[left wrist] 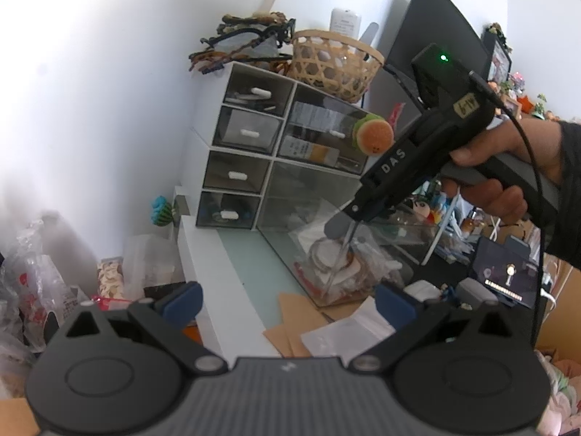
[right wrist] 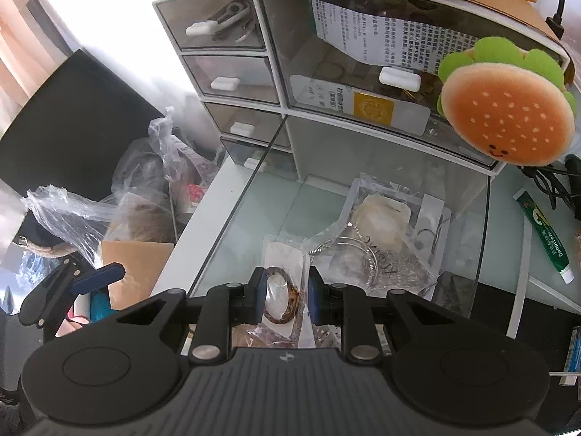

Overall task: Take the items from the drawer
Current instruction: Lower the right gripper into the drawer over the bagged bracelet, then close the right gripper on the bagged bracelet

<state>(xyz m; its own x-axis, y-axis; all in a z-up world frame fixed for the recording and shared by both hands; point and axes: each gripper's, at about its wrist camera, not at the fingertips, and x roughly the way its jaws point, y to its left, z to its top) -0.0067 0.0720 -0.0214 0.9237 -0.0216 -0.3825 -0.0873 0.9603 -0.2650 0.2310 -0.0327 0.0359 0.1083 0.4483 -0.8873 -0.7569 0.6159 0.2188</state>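
A clear drawer (right wrist: pixel 232 225) stands pulled out from the bottom right of a white organizer (right wrist: pixel 276 83). Several clear packets of jewellery (right wrist: pixel 366 254) lie in it. My right gripper (right wrist: pixel 285 290) points down into the drawer's near end. Its blue pads (right wrist: pixel 259 290) press on both sides of a packet with a brown mottled bangle (right wrist: pixel 283 279). In the left wrist view a hand holds this right gripper (left wrist: pixel 345 239) over the drawer (left wrist: pixel 290 254). My left gripper (left wrist: pixel 287 305) hangs open in front of the drawer, apart from it, with nothing between its fingers.
A burger plush (right wrist: pixel 508 109) hangs at the organizer's right side, close above the drawer. A woven basket (left wrist: pixel 334 61) sits on top. A green tube (right wrist: pixel 544 232) lies right of the drawer. Plastic bags (right wrist: pixel 145 181) and cardboard (right wrist: pixel 138 261) crowd the left; a monitor (left wrist: pixel 435 36) stands behind.
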